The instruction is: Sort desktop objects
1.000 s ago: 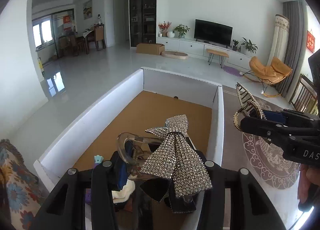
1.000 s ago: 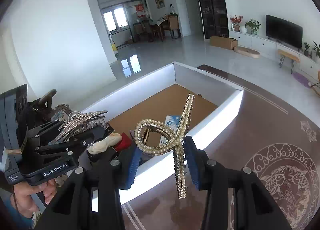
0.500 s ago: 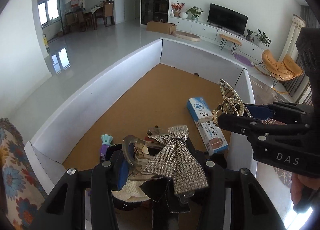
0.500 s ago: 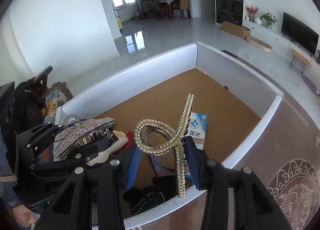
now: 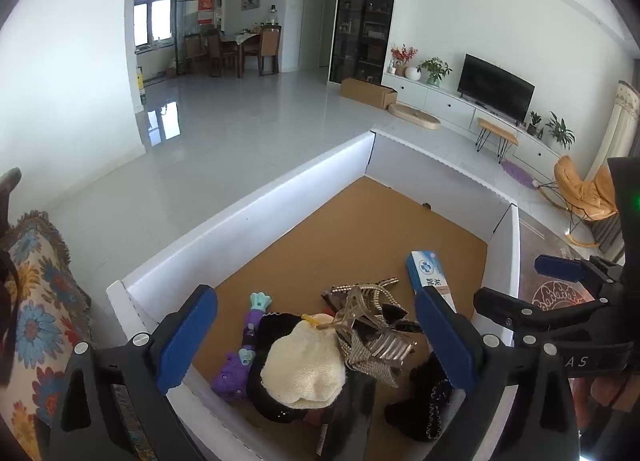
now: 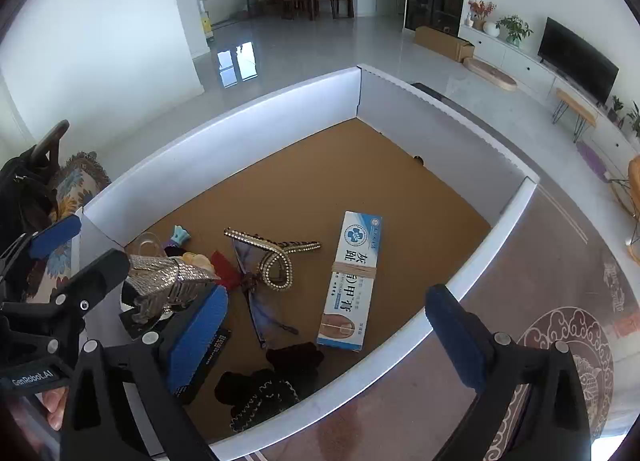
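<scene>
A white cardboard box (image 5: 256, 221) (image 6: 224, 141) with a brown floor holds the sorted things. My left gripper (image 5: 316, 337) (image 6: 76, 257) hangs over its near corner with jaws opening wide and nothing between the pads. Under it, the rhinestone bow clip (image 5: 372, 345) (image 6: 168, 277) rests on a pile beside a cream knitted piece (image 5: 304, 365). My right gripper (image 6: 326, 337) (image 5: 532, 289) is also opening, empty, above the box's near wall. The beaded claw clip (image 6: 272, 261) lies on the box floor beside a blue-white carton (image 6: 352, 277) (image 5: 432, 281).
A purple toy (image 5: 240, 349), black knitted pieces (image 6: 260, 385) and a red scrap (image 6: 224, 265) also lie in the box. A flowered cushion (image 5: 36, 301) sits left of it. Brown patterned surface (image 6: 560, 341) spreads to the right.
Both grippers went from shut to wide open. The bow clip left the left jaws for the pile, and the beaded claw clip left the right jaws for the box floor.
</scene>
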Demonstrator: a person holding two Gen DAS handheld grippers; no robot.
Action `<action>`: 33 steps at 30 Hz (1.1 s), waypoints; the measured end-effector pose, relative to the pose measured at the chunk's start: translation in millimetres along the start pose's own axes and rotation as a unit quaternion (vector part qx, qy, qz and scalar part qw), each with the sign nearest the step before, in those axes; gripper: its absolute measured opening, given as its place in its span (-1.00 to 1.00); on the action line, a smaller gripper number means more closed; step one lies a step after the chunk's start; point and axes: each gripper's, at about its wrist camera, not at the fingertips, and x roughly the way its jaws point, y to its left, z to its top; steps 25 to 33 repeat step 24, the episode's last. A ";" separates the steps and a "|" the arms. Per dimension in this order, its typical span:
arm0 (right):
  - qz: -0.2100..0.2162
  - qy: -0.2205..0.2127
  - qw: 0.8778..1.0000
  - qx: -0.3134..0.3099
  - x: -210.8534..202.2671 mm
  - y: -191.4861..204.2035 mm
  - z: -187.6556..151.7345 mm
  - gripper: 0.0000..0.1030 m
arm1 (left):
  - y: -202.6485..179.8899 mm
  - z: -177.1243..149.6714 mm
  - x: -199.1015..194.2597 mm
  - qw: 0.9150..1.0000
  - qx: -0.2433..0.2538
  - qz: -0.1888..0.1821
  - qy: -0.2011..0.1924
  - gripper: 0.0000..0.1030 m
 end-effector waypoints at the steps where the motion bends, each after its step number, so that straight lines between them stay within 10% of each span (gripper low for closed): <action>1: -0.002 -0.004 1.000 -0.002 -4.4 -1.0 0.5 0.99 | 0.1 -0.4 -6.8 1.000 -0.004 -0.009 -0.012 0.95; 9: 0.011 -0.016 1.000 0.001 -20.5 2.9 2.9 0.99 | 0.0 2.8 -35.4 0.996 -0.019 0.072 -0.054 0.95; 33: 0.014 -0.017 1.000 0.001 -19.6 8.3 -3.9 0.99 | -3.5 -1.2 -40.5 0.997 -0.029 0.046 -0.050 0.99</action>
